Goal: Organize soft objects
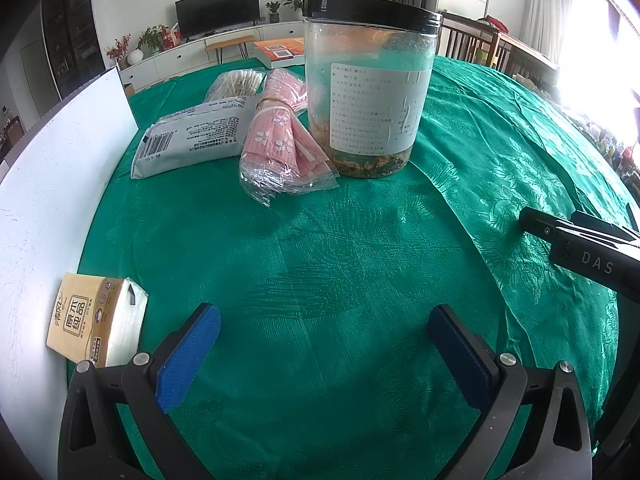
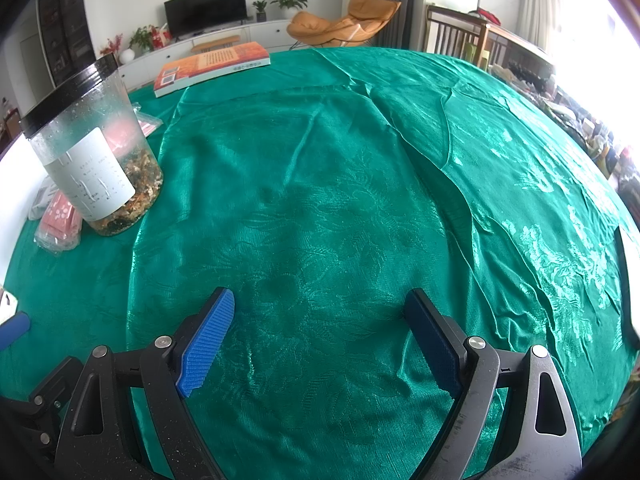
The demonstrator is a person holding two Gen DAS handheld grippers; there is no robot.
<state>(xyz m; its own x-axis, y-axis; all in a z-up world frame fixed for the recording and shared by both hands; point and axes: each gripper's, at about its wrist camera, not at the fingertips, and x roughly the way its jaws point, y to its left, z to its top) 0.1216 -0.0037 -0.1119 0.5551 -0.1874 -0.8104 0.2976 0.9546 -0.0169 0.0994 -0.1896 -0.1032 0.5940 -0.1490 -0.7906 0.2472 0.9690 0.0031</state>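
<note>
In the left wrist view, a yellow tissue pack (image 1: 96,322) lies on the white board (image 1: 52,184) at the left, just beside my open, empty left gripper (image 1: 324,316). Farther back lie a white wet-wipes pack (image 1: 192,136), a pink pack in clear plastic (image 1: 280,140) and a bag of cotton swabs (image 1: 238,84). My right gripper (image 2: 320,304) is open and empty over bare green cloth; it also shows at the right edge of the left wrist view (image 1: 576,240). The pink pack (image 2: 60,212) peeks out behind the jar in the right wrist view.
A clear plastic jar with a black lid (image 1: 368,88) stands by the pink pack; it is also at the left in the right wrist view (image 2: 92,152). An orange book (image 2: 212,66) lies at the far edge. The green tablecloth (image 2: 340,184) is wrinkled.
</note>
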